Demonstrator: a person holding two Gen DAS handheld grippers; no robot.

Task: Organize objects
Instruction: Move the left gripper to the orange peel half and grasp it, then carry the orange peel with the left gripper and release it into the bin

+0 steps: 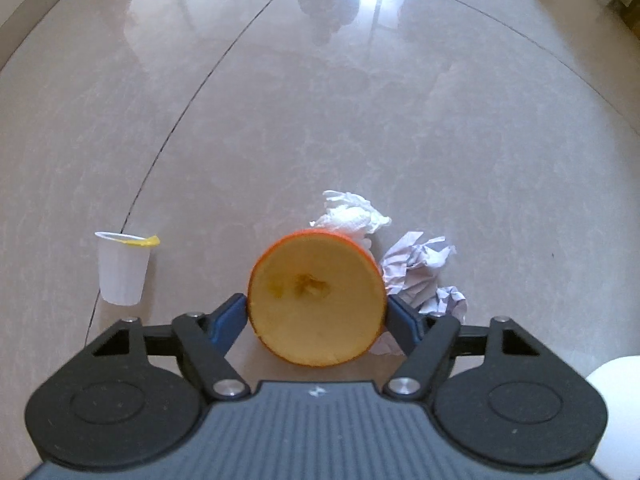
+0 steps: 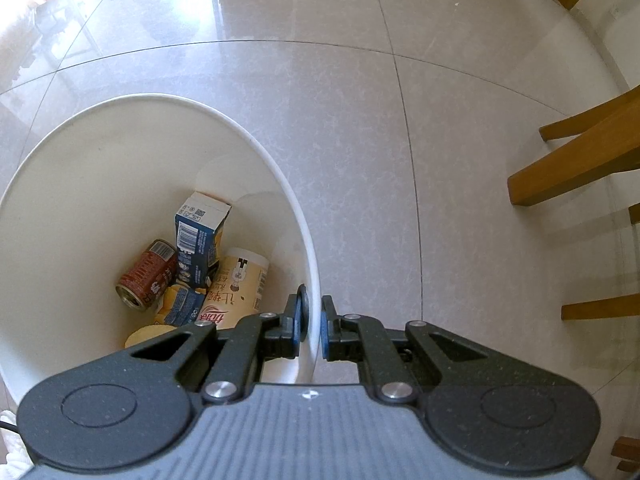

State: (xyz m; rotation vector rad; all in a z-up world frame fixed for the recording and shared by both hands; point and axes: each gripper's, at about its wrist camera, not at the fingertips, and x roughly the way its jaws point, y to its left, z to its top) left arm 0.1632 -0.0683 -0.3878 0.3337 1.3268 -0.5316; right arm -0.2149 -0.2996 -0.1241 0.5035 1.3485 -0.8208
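While the left gripper (image 1: 316, 312) has its fingers pressed on the orange peel (image 1: 316, 298) above the floor (image 1: 360, 120), the right gripper (image 2: 311, 330) pinches the white bin (image 2: 256, 140) rim

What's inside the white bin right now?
In the white bin: a red can, blue carton, beige cup and chip packet. Anything beneath is hidden.

Scraps on the tiled floor, a white bin part filled

An orange peel cup (image 1: 316, 300) faces hollow side up beside crumpled paper (image 1: 420, 276), a tissue (image 1: 352, 214) and a white cup (image 1: 122, 268); the bin (image 2: 240, 128) holds a can (image 2: 146, 276), carton (image 2: 198, 236) and tub (image 2: 236, 292).
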